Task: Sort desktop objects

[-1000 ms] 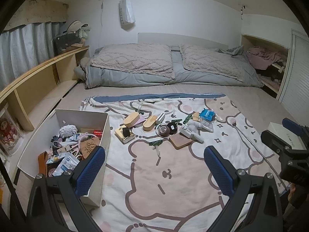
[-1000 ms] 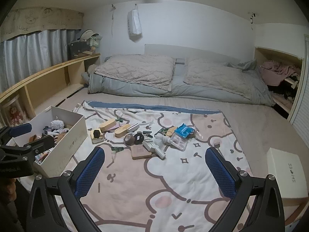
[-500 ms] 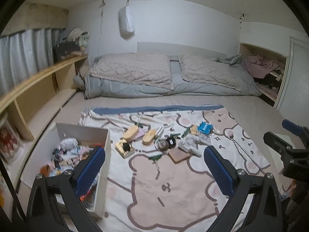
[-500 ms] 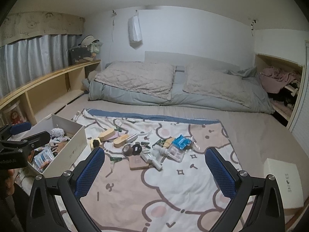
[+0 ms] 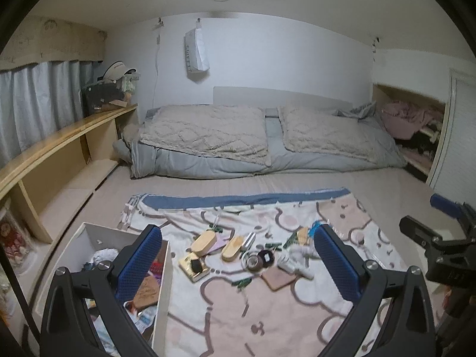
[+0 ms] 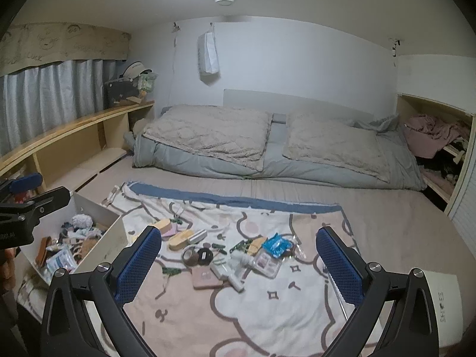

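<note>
Small objects lie scattered on a bear-print blanket [image 5: 267, 306] [image 6: 267, 312]: two wooden cases [image 5: 205, 241] [image 6: 181, 235], tape rolls [image 5: 257, 260] [image 6: 197, 256], a pink pad [image 5: 278, 278] [image 6: 205, 276], a blue packet [image 6: 276, 245], a clear case [image 6: 266, 263]. A white box [image 5: 162, 291] [image 6: 104, 244] at the left holds several sorted items. My left gripper [image 5: 238, 267] is open and empty, held high near the box. My right gripper [image 6: 238, 267] is open and empty above the blanket's front. Each gripper shows at the other view's edge.
Folded grey and beige duvets [image 5: 261, 139] lie at the back of the bed. A wooden shelf [image 5: 59, 148] runs along the left under a curtain. A white lidded box [image 6: 440, 306] sits at the front right. An open cupboard of clothes [image 6: 437, 139] is at the right.
Both grippers have risen and pulled back, so the blanket and objects look smaller and lower. The jaws stay open and empty. No object has moved.
</note>
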Tool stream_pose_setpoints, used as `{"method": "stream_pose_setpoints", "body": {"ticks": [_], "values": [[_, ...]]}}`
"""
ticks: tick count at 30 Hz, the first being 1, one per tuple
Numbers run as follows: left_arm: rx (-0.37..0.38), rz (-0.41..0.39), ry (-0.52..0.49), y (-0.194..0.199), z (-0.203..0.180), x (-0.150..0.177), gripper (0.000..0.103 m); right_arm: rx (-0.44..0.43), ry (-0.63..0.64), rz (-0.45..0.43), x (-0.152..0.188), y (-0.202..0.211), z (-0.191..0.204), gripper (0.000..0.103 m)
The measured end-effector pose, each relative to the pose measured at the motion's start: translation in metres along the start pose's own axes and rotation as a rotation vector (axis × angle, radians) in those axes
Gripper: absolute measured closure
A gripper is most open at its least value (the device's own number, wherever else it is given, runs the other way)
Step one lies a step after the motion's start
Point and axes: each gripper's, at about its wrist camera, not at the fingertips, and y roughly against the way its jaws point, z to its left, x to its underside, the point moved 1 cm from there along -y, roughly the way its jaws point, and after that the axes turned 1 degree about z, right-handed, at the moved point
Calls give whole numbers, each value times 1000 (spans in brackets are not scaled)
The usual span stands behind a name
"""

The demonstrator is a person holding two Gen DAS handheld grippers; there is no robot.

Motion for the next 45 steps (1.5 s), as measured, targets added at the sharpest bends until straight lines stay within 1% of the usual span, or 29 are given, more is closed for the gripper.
{"method": "stream_pose_setpoints", "body": {"ticks": [5, 10, 13, 18, 23, 25, 28, 31, 36, 40, 42, 45], "values": [[-27, -17, 40, -24, 6, -15, 0, -7, -12, 2, -15, -21, -2, 0], [-58, 5, 67, -59, 9, -17, 0, -21, -53, 27, -21, -51, -6, 0], [-67, 23, 70, -80, 10, -14, 0, -40, -82, 57, -16, -72, -10, 0], [-64, 53, 60, -110, 10, -6, 0, -43, -123, 95, -6, -105, -18, 0], [-50, 87, 95, -139, 15, 5, 0, -49, -148, 120, 5, -134, -26, 0], [-59, 106, 112, -152, 17, 10, 0, -39, -147, 131, 10, -147, -27, 0], [-82, 105, 146, -165, 21, 19, 0, -35, -139, 146, 17, -161, -27, 0], [-111, 138, 155, -182, 26, 29, 0, -15, -128, 167, 27, -177, -29, 0], [-126, 179, 149, -196, 28, 48, 0, 15, -132, 235, 45, -206, -33, 0], [-129, 207, 107, -204, 25, 60, 0, 24, -154, 310, 62, -231, -36, 0], [-131, 220, 88, -207, 23, 64, 0, 35, -154, 331, 68, -241, -37, 0], [-128, 252, 43, -214, 17, 74, 0, 57, -126, 378, 79, -256, -33, 0]]}}
